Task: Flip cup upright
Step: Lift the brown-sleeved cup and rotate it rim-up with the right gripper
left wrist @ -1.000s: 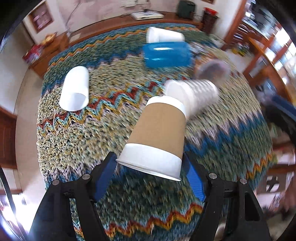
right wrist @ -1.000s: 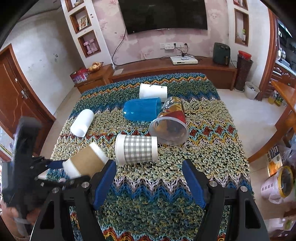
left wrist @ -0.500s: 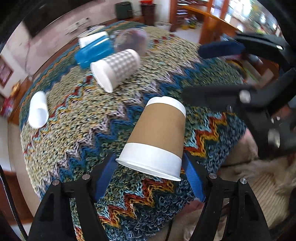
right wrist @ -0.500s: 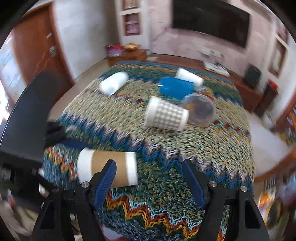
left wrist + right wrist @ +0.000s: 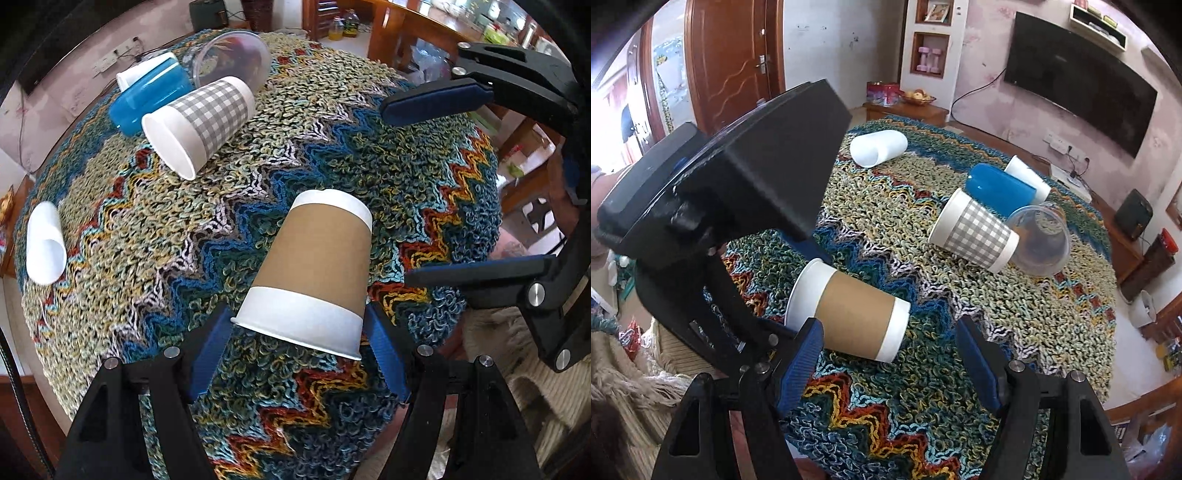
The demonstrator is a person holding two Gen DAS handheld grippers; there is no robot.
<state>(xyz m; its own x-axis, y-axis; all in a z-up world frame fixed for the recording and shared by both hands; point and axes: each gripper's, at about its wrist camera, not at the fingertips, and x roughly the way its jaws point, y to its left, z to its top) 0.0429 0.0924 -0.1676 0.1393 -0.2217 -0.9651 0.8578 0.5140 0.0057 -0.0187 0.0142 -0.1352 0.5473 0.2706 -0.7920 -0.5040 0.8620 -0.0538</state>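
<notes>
Cup clenched between left claw pads, rim nearest camera; right claw released.

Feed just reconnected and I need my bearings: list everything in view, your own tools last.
Brown-sleeved paper cup: 1, brown and white, on its side, gripped near its rim.
Checked paper cup: 1, grey and white, on its side, mid-rug.
Blue cup: 1, lying behind the checked one.
Clear plastic cup: 1, lying beside the checked cup.
White cups: 2, one at the far left, one behind the blue cup.
Zigzag rug: 1, multicolour, under all.
Left tool: shut on the brown-sleeved cup.
Right tool: open, empty.
</notes>
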